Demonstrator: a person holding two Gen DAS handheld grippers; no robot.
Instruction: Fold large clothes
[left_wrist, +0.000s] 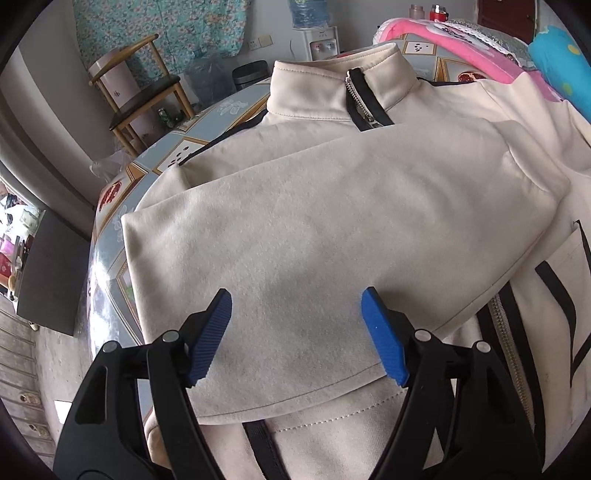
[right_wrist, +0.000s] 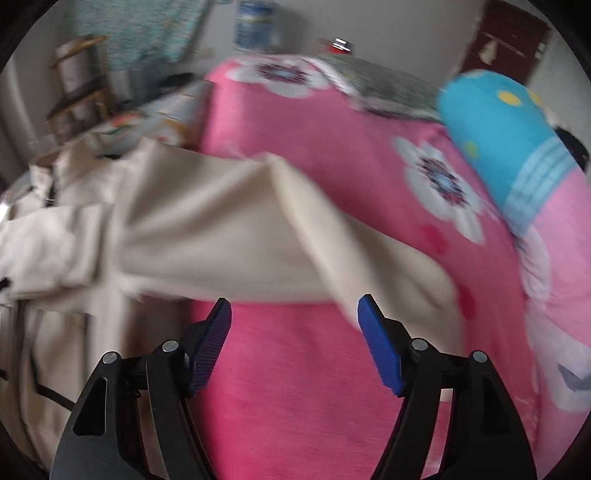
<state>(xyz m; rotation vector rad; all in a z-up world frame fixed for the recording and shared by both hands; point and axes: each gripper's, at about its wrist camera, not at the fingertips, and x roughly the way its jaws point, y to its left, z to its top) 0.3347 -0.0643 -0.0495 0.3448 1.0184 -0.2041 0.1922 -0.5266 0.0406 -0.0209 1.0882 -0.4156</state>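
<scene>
A cream zip-up jacket with black trim lies flat on the table, collar and zipper at the far side. One sleeve is folded across its chest. My left gripper hovers just above that folded sleeve, jaws open, blue pads clear of the cloth. In the blurred right wrist view, the jacket's other sleeve stretches out over a pink flowered quilt. My right gripper stands open above the quilt, just short of the sleeve's edge, with nothing between its pads.
The table has a blue patterned cover and its edge falls away on the left. A wooden chair, a bin and a water dispenser stand behind. A blue pillow rests on the quilt at right.
</scene>
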